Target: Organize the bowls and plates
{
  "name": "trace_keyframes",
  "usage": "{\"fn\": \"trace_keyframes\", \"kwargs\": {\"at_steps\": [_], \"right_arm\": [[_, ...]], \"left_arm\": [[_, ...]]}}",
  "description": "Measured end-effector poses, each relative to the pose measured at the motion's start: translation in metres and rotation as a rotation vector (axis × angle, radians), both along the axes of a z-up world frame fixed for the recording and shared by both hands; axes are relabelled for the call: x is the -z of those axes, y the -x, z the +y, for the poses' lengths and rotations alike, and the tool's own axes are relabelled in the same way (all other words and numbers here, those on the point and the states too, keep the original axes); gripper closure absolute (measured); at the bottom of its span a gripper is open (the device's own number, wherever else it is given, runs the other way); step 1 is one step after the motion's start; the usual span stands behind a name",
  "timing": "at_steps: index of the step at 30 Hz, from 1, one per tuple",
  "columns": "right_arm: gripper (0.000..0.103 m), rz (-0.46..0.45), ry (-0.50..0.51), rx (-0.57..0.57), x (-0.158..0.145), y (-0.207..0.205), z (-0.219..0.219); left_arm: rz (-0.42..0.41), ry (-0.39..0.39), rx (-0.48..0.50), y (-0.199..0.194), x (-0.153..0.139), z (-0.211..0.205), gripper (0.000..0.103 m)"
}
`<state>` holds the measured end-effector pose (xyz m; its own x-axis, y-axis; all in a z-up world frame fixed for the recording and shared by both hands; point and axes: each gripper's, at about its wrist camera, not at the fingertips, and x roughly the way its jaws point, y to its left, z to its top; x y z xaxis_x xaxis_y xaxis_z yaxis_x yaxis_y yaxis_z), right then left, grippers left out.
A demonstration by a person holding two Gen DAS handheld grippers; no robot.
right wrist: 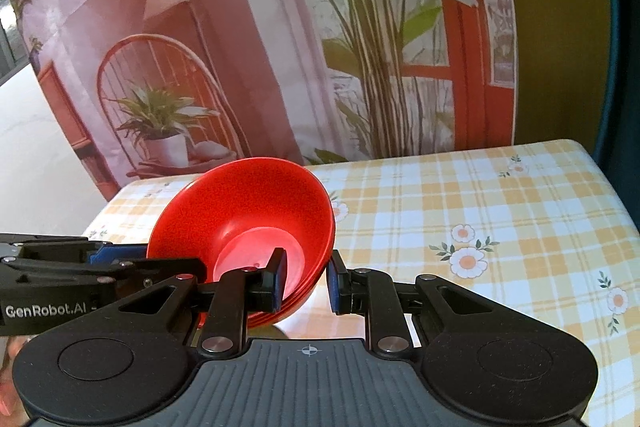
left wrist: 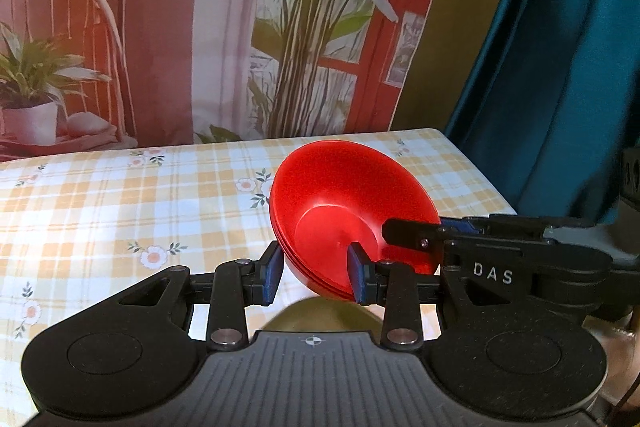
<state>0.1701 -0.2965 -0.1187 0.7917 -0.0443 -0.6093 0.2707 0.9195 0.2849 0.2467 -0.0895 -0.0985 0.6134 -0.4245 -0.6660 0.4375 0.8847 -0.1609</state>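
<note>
A nested stack of red bowls [left wrist: 344, 215] is held tilted above the checked tablecloth. My left gripper [left wrist: 316, 273] straddles the stack's near rim, one blue pad inside the bowl and one outside, with a visible gap on the outer side. My right gripper [right wrist: 306, 277] straddles the opposite rim of the same red bowls [right wrist: 248, 223] the same way. Each gripper shows in the other's view: the right one [left wrist: 432, 233] at the bowl's right edge, the left one [right wrist: 120, 259] at its left edge. An olive-green dish [left wrist: 320, 317] lies just below the stack.
The table with the yellow checked floral cloth [left wrist: 100, 207] runs left and back; its right edge [left wrist: 480, 171] meets a teal curtain [left wrist: 560, 67]. A printed backdrop with plants hangs behind. In the right wrist view the cloth [right wrist: 500, 219] extends to the right.
</note>
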Motion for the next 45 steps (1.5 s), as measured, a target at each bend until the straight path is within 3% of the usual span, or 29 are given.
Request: {"fn": "trace_keyframes", "kwargs": {"at_steps": [21, 45], "right_arm": [[0.084, 0.041, 0.020, -0.025, 0.007, 0.038, 0.055], [0.085, 0.115, -0.020, -0.018, 0.050, 0.038, 0.069]], "left_arm": [[0.036, 0.010, -0.002, 0.055, 0.014, 0.035, 0.066], [0.121, -0.048, -0.012, 0.058, 0.053, 0.041, 0.066]]}}
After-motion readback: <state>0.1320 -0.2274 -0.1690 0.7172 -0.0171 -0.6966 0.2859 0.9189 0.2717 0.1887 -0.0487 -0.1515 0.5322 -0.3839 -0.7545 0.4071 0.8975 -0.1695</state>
